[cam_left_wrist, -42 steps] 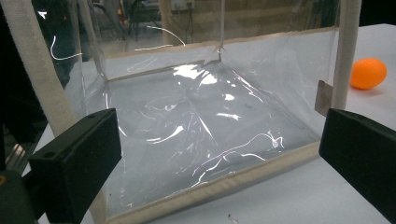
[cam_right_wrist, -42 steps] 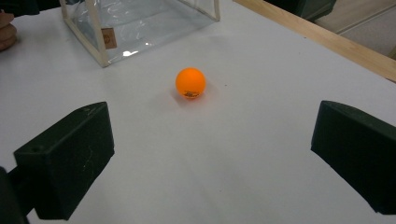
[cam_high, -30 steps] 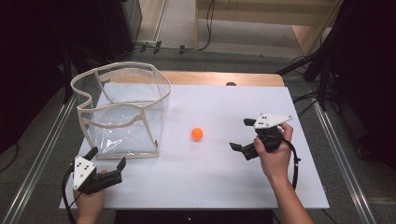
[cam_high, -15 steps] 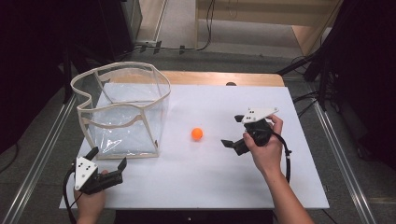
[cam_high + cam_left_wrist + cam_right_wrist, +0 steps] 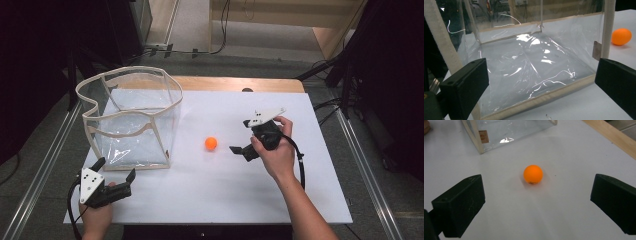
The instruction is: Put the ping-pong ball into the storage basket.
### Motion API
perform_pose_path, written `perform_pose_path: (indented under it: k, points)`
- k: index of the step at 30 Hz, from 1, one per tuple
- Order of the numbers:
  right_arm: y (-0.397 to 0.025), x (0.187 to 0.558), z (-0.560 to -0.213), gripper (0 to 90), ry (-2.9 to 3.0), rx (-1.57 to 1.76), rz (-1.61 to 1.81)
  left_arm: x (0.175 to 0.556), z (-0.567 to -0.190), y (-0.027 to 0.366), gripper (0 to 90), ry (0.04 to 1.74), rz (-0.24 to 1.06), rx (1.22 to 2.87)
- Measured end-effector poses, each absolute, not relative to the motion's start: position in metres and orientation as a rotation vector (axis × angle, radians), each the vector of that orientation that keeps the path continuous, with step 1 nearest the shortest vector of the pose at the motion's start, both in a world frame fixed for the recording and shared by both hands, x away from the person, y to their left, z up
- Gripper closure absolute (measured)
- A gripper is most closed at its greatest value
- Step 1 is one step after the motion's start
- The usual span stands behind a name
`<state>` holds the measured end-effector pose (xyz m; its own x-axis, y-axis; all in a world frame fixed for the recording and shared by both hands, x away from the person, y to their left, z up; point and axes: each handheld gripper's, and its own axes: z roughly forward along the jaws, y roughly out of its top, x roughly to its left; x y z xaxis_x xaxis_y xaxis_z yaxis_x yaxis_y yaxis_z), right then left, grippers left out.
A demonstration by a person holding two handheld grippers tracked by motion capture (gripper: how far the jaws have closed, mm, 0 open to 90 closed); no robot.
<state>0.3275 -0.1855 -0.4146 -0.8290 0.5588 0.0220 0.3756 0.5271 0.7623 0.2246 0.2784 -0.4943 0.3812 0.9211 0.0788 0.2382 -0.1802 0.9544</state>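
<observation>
Step in hand: you are lining up to pick the orange ball (image 5: 211, 143); nothing is grasped yet.
Ball: it sits alone on the white table (image 5: 210, 195), between the clear bag and your right hand, well clear of both.
Right gripper (image 5: 241, 136): jaws spread wide and empty, pointed at the ball; in the right gripper view the orange ball (image 5: 533, 174) lies ahead of the jaws, roughly centred between them but not yet inside.
Left gripper (image 5: 115, 170): released too, holding nothing, resting just in front of the near wall of the clear plastic bag (image 5: 131, 120).
Bag: it stands upright, top open, cream trim around its edges.
Next move: judging from this, push the right gripper forward until the ball sits between the pads, then close gently; a round ball may roll off if nudged.
</observation>
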Motion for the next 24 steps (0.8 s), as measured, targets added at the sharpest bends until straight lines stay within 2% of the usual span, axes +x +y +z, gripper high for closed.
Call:
perform_pose_path:
  k: [24]
  points:
    - [-0.146,0.355,-0.414,0.0,2.676,0.710,1.044,0.225,-0.494,0.279,0.0,1.045,0.874,1.659]
